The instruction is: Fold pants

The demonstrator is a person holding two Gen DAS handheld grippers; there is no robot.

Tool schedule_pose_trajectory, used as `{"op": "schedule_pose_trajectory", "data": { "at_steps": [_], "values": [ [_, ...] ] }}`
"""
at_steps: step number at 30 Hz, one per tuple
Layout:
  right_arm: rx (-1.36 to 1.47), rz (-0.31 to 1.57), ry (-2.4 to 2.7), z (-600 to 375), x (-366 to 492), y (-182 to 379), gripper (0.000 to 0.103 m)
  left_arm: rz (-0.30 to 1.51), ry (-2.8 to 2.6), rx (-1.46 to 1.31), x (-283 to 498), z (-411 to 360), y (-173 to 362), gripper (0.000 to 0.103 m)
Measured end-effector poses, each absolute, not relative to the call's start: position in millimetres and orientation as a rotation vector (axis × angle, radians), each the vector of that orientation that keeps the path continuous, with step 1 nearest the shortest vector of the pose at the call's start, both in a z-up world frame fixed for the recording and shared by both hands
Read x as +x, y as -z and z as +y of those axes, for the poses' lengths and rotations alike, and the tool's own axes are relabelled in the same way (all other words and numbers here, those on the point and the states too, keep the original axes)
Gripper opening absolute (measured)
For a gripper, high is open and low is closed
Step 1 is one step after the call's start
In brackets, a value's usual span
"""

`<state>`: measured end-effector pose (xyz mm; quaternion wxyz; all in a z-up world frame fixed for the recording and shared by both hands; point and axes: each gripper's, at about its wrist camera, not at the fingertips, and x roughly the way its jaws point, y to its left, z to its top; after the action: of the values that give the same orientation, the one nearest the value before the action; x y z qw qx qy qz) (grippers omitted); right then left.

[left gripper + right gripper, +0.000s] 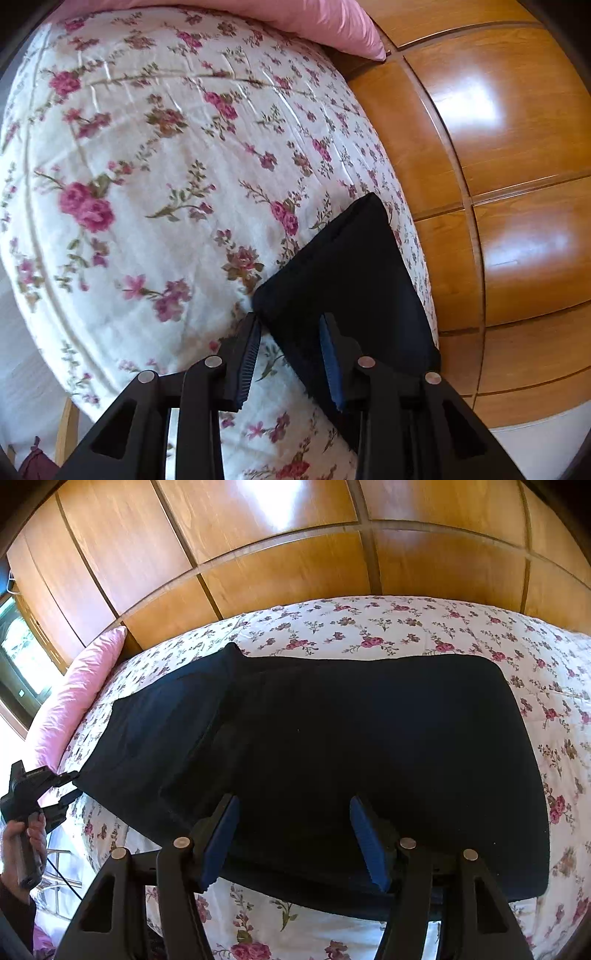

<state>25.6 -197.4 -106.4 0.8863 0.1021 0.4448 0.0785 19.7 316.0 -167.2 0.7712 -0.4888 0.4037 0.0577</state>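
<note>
Dark navy pants point(351, 746) lie flat on a floral bedspread point(406, 627), folded lengthwise, one end toward the pink pillow. My right gripper point(293, 834) is open, its blue-padded fingers point(218, 842) hovering over the near edge of the pants. My left gripper point(291, 354) is open at the pants' corner point(343, 280), one finger beside the edge and the other over the cloth. The left gripper also shows in the right wrist view point(68, 786), at the pants' left end, held by a hand.
A pink pillow point(77, 698) lies at the head of the bed. Glossy wooden wardrobe panels point(280, 572) stand close along the far side of the bed. The bedspread point(147, 166) stretches wide to the left of the pants.
</note>
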Motion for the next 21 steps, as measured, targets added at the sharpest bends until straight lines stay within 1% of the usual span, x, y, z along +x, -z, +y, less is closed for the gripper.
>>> {"op": "schedule_pose_trajectory", "data": {
  "at_steps": [2, 3, 4, 7, 9, 11, 15, 18, 21],
  "values": [
    [0.214, 0.926, -0.162, -198.0, 26.8, 107.2, 0.064, 0.862, -0.129, -1.055, 22.7, 315.4, 168.8, 0.031],
    [0.213, 0.927, -0.162, -198.0, 27.1, 107.4, 0.064, 0.859, -0.132, -1.053, 23.5, 315.2, 168.6, 0.029],
    [0.212, 0.926, -0.162, -198.0, 27.2, 107.6, 0.064, 0.86, -0.135, -1.036, 24.6, 313.8, 167.8, 0.024],
    [0.202, 0.924, -0.164, -197.2, 26.8, 108.7, 0.065, 0.852, -0.138, -0.989, 30.9, 309.4, 166.7, 0.017],
    [0.198, 0.924, -0.165, -197.0, 26.8, 109.5, 0.065, 0.844, -0.139, -0.95, 33.7, 304.9, 161.0, 0.014],
    [0.196, 0.922, -0.167, -197.2, 26.9, 109.9, 0.065, 0.808, -0.12, -0.921, 34.9, 298.5, 148.1, 0.014],
    [0.198, 0.926, -0.169, -196.9, 27.9, 109.4, 0.065, 0.722, 0.025, -0.786, 42.0, 264.8, 105.2, 0.013],
    [0.209, 0.922, -0.171, -198.1, 28.2, 104.0, 0.065, 0.688, 0.186, -0.684, 49.7, 225.0, 78.4, 0.013],
    [0.26, 0.886, -0.22, -203.8, 31.0, 89.0, 0.065, 0.686, 0.357, -0.596, 54.7, 179.7, 64.1, 0.013]
  ]
}}
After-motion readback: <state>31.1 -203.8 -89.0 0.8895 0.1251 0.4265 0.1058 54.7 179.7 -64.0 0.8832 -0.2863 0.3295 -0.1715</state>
